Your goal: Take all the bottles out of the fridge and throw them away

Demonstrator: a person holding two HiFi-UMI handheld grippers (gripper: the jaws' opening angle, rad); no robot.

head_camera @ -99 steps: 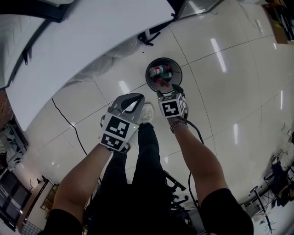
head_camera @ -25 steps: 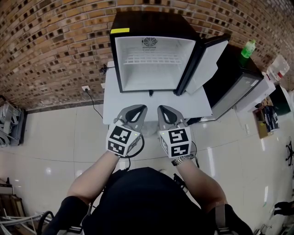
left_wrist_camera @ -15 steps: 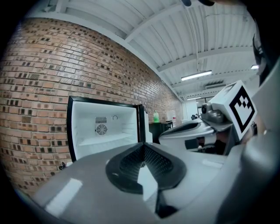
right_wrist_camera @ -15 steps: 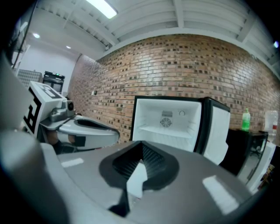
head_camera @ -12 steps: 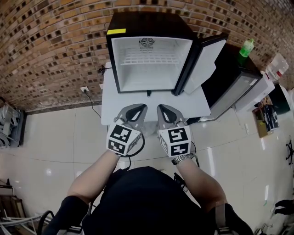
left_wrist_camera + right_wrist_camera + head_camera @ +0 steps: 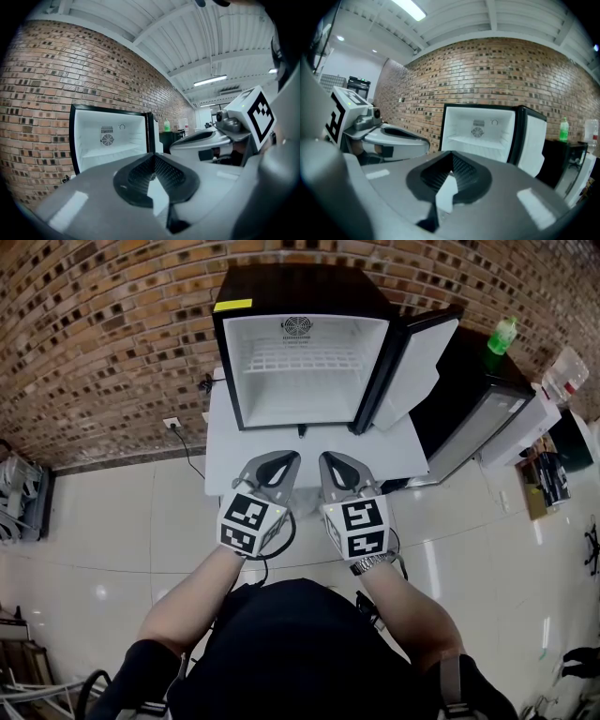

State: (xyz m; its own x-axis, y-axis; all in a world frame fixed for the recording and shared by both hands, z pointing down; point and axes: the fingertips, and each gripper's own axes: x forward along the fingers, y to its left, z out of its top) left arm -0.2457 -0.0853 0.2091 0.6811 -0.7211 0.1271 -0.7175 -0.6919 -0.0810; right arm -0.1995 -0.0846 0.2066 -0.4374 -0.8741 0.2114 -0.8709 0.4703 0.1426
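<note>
The open black white-lined fridge (image 6: 302, 395) at twelve o'clock looks bare, so the left gripper (image 6: 282, 463) and right gripper (image 6: 330, 462), jaws together and empty, should just double-check its shelf.

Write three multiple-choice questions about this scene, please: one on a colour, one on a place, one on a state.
1. What colour is the inside of the fridge? A) white B) black C) blue
2. Where does the green bottle stand? A) inside the fridge B) on the black cabinet to its right C) on top of the fridge
3. How is the fridge door? A) shut B) open C) removed

Answers: 1 A, its walls and shelf are white; 2 B, it stands on the cabinet top; 3 B, it swings out to the right.
</note>
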